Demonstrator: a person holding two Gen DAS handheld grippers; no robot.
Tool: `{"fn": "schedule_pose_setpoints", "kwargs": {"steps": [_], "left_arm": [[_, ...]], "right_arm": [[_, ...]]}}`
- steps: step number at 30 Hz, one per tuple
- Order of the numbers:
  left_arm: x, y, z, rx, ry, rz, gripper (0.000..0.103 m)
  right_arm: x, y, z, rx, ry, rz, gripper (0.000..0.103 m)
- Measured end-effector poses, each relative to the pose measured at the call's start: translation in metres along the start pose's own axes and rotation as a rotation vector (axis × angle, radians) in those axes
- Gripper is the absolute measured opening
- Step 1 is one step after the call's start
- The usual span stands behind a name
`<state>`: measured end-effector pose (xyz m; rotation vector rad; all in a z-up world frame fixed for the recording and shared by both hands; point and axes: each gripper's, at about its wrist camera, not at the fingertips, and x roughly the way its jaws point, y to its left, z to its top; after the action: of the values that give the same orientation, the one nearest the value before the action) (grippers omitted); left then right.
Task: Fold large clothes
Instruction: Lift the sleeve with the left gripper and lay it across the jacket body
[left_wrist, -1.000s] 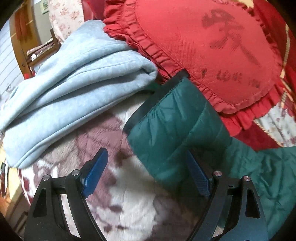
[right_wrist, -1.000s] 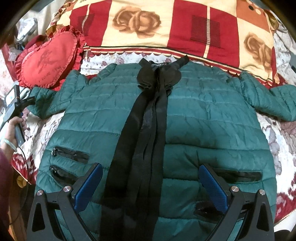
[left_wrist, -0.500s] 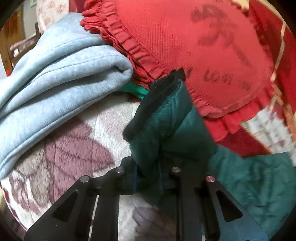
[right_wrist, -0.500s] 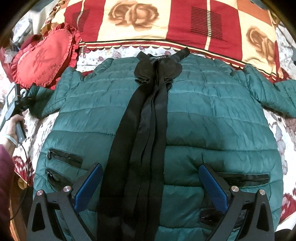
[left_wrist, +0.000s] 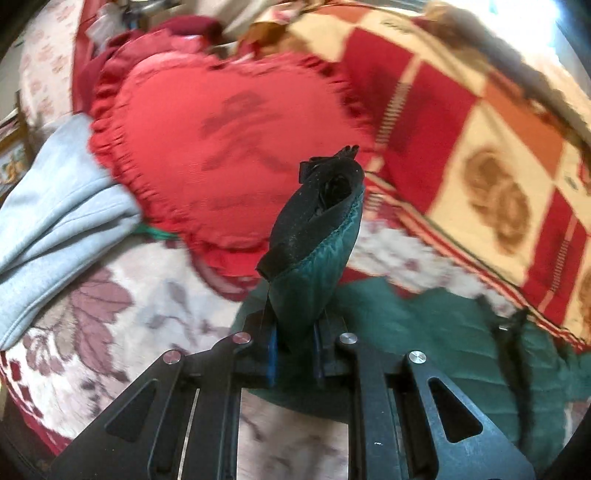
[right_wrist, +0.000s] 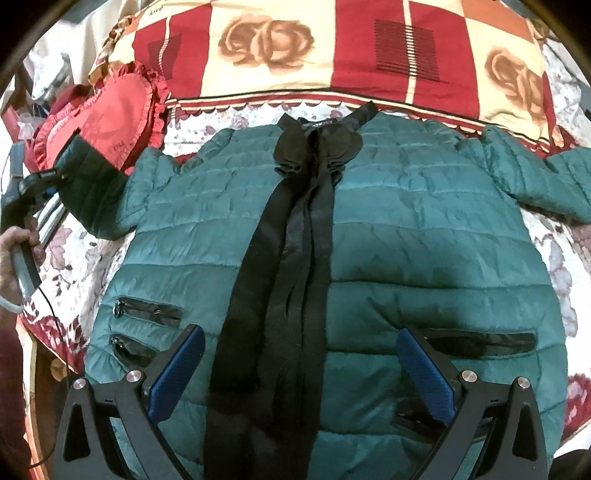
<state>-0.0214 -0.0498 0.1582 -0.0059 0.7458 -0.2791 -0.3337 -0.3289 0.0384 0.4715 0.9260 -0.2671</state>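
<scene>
Two grippers — left gripper pinching sleeve cuff | right gripper spread wide above jacket

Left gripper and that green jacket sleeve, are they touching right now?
Touching. The left wrist view shows the left gripper shut on the sleeve, the cuff sticking up between the blue pads.

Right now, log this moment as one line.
step: fold left sleeve | left tongs: shut on sleeve, lifted | right tongs: open, over green jacket hem | red heart cushion: beside sleeve
</scene>
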Motion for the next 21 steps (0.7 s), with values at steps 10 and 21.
{"fn": "schedule_pose_setpoints", "kwargs": {"steps": [10, 21], "left_arm": [[-0.024, -0.115, -0.013, 0.123, 0.035, -0.153, 0.014], [-0.021, -0.22, -0.048, 0.216, 0.09, -0.272, 0.014]], "right_arm": [[-0.021, -0.026, -0.004, 0.067, -0.034, 0.026, 0.103], [-0.028, -0.057, -0.006, 0.158, -0.051, 0.045, 0.103]]}}
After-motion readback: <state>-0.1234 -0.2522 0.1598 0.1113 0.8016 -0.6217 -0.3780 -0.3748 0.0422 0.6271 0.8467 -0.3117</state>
